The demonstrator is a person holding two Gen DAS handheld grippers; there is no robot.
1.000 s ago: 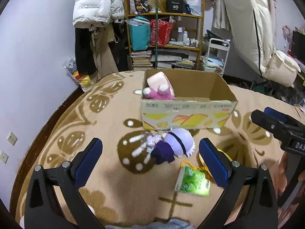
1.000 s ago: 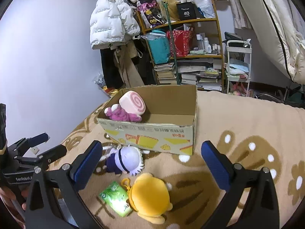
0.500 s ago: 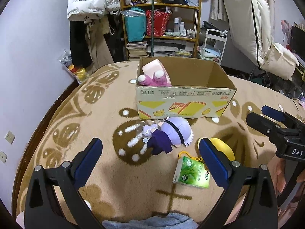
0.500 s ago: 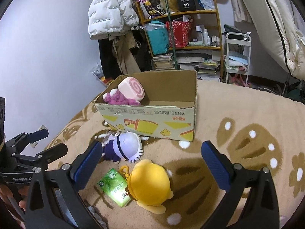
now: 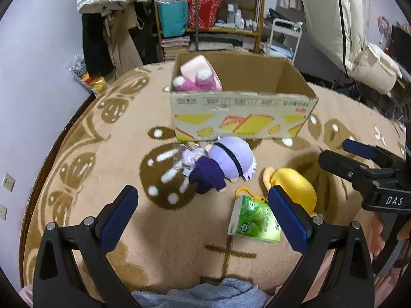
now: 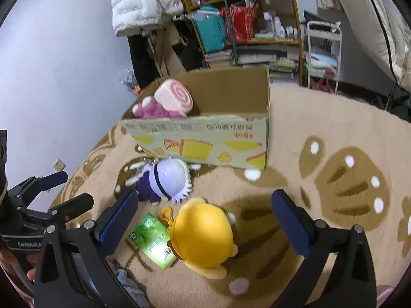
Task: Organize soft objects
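An open cardboard box [image 5: 241,114] [image 6: 205,141] stands on a beige patterned blanket; inside at its left end lie a pink swirl-roll plush [image 6: 174,98] [image 5: 197,68] and a magenta plush [image 5: 195,84] [image 6: 151,110]. In front of the box lies a lavender-haired doll in purple [image 5: 223,163] [image 6: 167,179]. Nearer me are a yellow plush [image 6: 203,233] [image 5: 295,186] and a green tissue pack [image 5: 254,218] [image 6: 152,240]. My left gripper [image 5: 203,214] hovers open above the doll and pack. My right gripper [image 6: 204,220] hangs open over the yellow plush.
Behind the box stand a wooden shelf [image 5: 210,18] full of bags and books, hanging coats [image 5: 108,0], a white cart [image 5: 285,36] and a cream mattress [image 5: 359,38]. A grey-blue cloth [image 5: 200,295] lies at the near edge. Bare blanket spreads right of the box [image 6: 334,154].
Both grippers have tipped downward and moved closer to the toys in front of the box, which now sit larger between the fingers. Nothing has been grasped; the toys lie unmoved.
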